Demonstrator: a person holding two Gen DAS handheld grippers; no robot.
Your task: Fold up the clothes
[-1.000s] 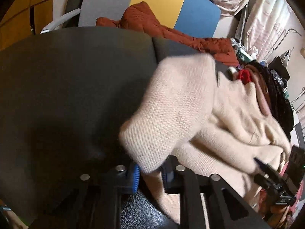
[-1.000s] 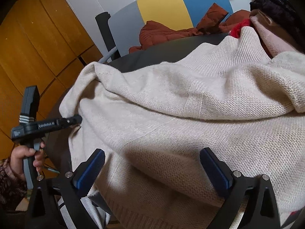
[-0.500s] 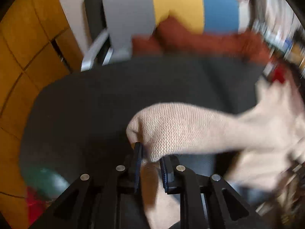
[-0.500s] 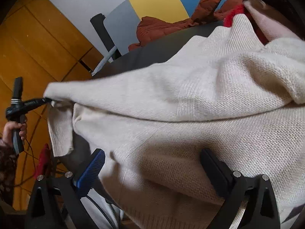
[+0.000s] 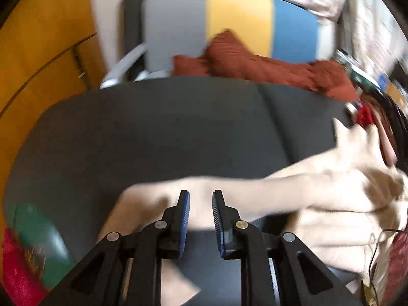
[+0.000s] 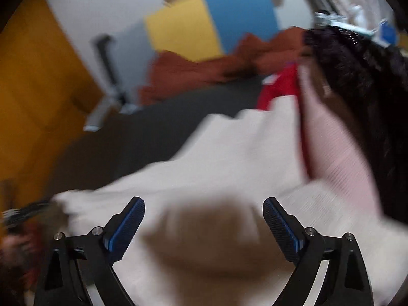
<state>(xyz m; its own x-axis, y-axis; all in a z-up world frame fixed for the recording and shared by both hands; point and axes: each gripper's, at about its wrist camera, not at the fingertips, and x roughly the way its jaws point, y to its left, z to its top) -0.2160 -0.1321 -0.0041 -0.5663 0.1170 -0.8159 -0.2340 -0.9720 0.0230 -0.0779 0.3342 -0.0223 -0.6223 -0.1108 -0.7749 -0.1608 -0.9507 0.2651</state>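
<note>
A cream knit sweater (image 5: 331, 178) lies on the dark round table (image 5: 153, 132), one sleeve (image 5: 242, 188) stretched out to the left. My left gripper (image 5: 200, 199) hovers over that sleeve; its jaws are opening and the pads do not press on the knit. In the right wrist view the sweater's body (image 6: 229, 158) spreads below my right gripper (image 6: 204, 211). Its jaws stand wide, are closing slightly, and have nothing gripped between them. The left gripper (image 6: 25, 211) shows blurred at the sleeve's end. Both views are motion-blurred.
A chair with a grey, yellow and blue back (image 5: 239, 20) stands behind the table, a rust-red garment (image 5: 255, 63) draped on it. Red, pink (image 6: 336, 148) and black clothes (image 6: 357, 76) pile at the table's right. A green and red object (image 5: 38, 234) sits at the lower left.
The left gripper pulled the sleeve cuff out to the left, then its jaws parted and let it go. Both grippers have risen; the right one drew back over the sweater's body.
</note>
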